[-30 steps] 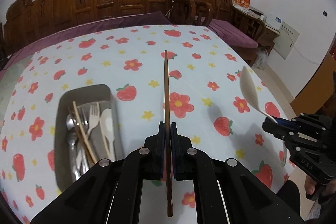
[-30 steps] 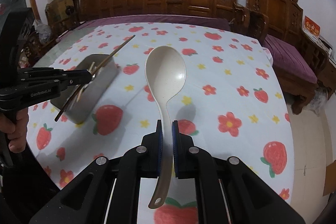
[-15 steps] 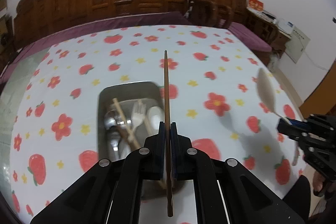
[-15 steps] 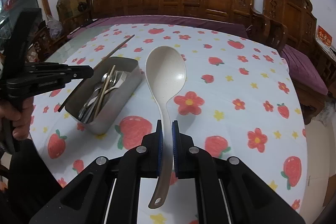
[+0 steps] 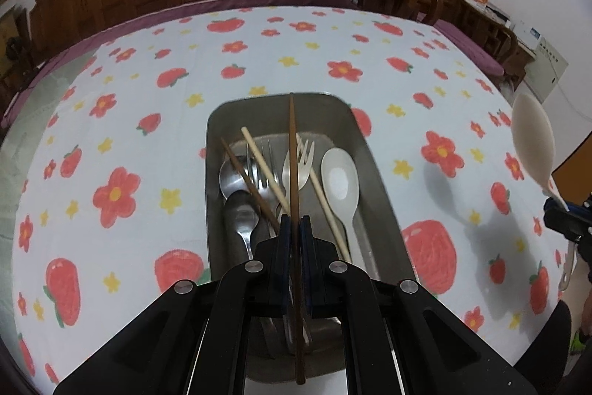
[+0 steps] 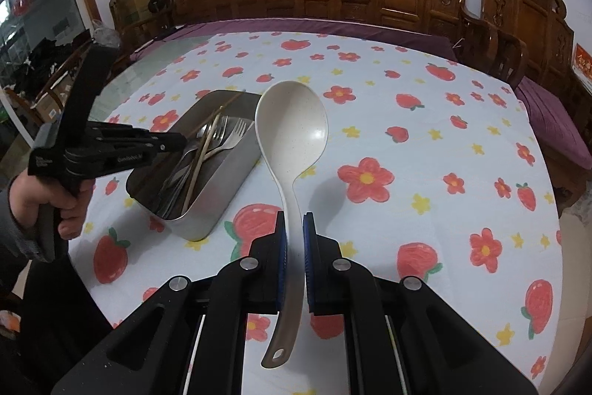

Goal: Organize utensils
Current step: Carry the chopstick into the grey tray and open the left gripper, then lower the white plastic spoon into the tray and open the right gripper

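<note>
Utensils, forks, spoons and chopsticks among them, are gathered in a metal tray (image 5: 373,173) set on a tablecloth (image 5: 259,54) printed with strawberries and flowers. Above the tray a dark brown chopstick (image 5: 294,154) is pinched between the nearly closed jaws of the left gripper (image 5: 295,228), held in a person's hand (image 6: 70,210). Beside the tray, a cream ladle (image 6: 292,132) is clamped by its handle in the narrowly parted right gripper (image 6: 294,224).
</note>
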The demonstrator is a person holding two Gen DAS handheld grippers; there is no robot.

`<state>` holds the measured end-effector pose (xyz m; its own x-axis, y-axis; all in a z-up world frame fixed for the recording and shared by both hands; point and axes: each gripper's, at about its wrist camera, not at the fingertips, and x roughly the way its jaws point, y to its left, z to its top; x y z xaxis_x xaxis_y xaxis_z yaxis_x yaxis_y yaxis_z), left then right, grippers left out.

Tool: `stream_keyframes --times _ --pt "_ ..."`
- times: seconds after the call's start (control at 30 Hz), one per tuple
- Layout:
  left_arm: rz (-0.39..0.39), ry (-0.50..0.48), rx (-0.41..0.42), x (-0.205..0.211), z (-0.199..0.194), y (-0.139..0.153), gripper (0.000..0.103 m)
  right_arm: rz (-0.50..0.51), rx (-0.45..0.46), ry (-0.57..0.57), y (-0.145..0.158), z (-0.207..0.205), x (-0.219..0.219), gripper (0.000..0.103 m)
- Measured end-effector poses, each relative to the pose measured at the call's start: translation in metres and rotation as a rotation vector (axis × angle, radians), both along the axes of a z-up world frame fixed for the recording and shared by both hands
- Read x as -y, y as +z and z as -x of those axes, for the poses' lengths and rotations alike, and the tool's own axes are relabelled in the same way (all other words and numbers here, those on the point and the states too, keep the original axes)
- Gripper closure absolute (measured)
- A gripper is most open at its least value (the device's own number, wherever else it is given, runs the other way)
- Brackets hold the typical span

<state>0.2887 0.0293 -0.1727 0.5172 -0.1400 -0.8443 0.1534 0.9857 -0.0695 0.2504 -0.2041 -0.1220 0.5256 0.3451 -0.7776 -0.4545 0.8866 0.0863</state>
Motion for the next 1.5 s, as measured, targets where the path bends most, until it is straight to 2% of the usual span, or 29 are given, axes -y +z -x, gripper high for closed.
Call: stream_keyframes --times 0.33,0.37,0.43,0.5,0.67,1.07,1.1,1.13,1.2,1.27,1.3,1.5 --pt "0.006 0.002 -0.011 -0.001 -0.005 -0.008 0.097 -0.008 -0.010 0.022 -0.002 -0.004 -0.016 0.093" --pt "0.003 0.003 -0.010 -0.002 -0.005 -0.007 0.096 -0.009 -0.011 0.025 -0.002 -0.004 -0.018 0.093" --pt "-0.004 0.007 0.002 -0.004 -0.004 -0.003 0.084 -0.011 -0.013 0.035 -0.003 -0.005 -0.025 0.093" --pt "-0.005 0.015 0.017 -0.009 -0.001 0.002 0.079 -0.013 -0.013 0.044 -0.003 -0.005 -0.032 0.093" --pt "-0.008 0.035 0.057 -0.025 0.007 0.018 0.077 -0.025 -0.016 0.071 -0.004 -0.008 -0.053 0.093" --pt "-0.001 0.090 0.127 -0.068 0.030 0.048 0.066 -0.079 -0.071 0.087 -0.016 -0.033 -0.109 0.093" --pt "-0.002 0.094 0.133 -0.071 0.032 0.050 0.060 -0.077 -0.072 0.087 -0.016 -0.035 -0.113 0.093" --pt "-0.004 0.097 0.138 -0.073 0.034 0.052 0.050 -0.075 -0.074 0.086 -0.018 -0.038 -0.118 0.093" --pt "-0.016 0.103 0.158 -0.078 0.037 0.056 0.043 -0.082 -0.084 0.082 -0.020 -0.042 -0.126 0.093" --pt "-0.017 0.105 0.164 -0.081 0.039 0.057 0.033 -0.091 -0.095 0.080 -0.023 -0.047 -0.135 0.093" --pt "-0.009 0.105 0.170 -0.084 0.040 0.058 0.024 -0.092 -0.098 0.079 -0.024 -0.049 -0.138 0.093" --pt "-0.031 0.109 0.180 -0.092 0.045 0.060 0.015 -0.091 -0.118 0.076 -0.033 -0.058 -0.157 0.093"
